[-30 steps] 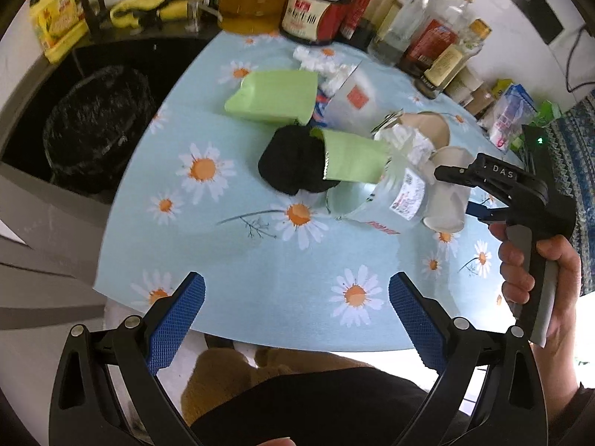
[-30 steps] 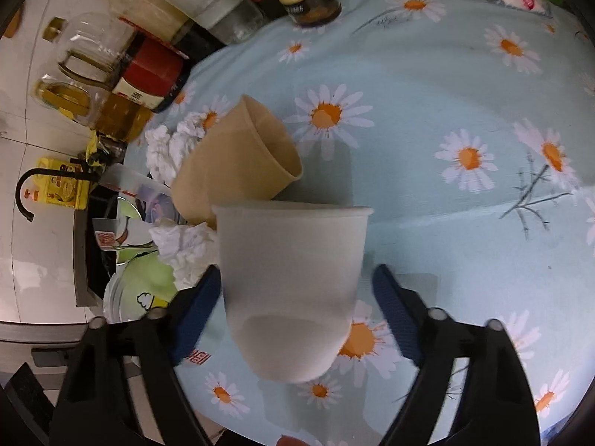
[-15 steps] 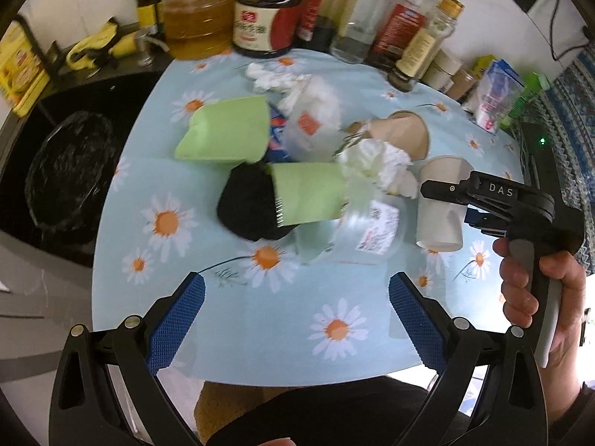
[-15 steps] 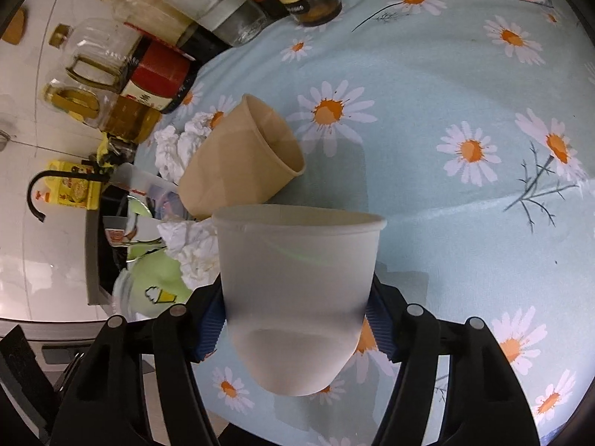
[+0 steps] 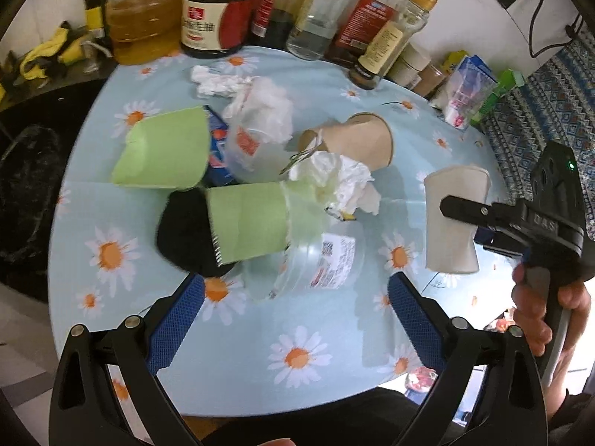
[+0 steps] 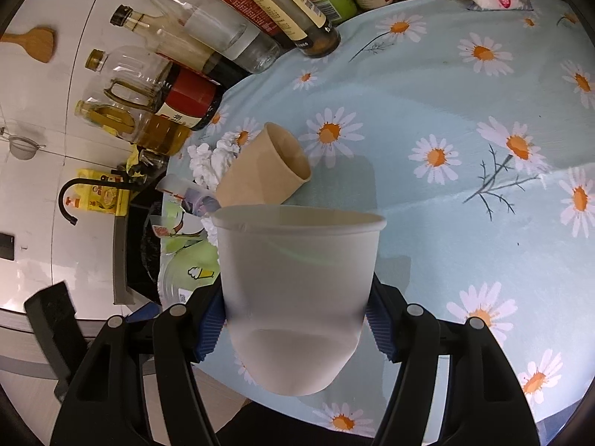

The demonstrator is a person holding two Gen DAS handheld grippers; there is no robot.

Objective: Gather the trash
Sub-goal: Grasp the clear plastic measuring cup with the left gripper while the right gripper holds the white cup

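Right wrist view: our right gripper (image 6: 295, 321) has just closed its fingers on the white cup (image 6: 297, 293), lifted off the surface (image 6: 465, 223) for binning; our left gripper (image 5: 295, 297) stays open above the pile.

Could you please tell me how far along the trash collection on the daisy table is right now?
Barely started. Nothing looks binned yet. In hand: the right hand-held gripper is shut on a white paper cup, lifted off the table. Left: brown cup, two green cups, crumpled tissues and clear plastic tubs. The left hand-held gripper is open, empty.
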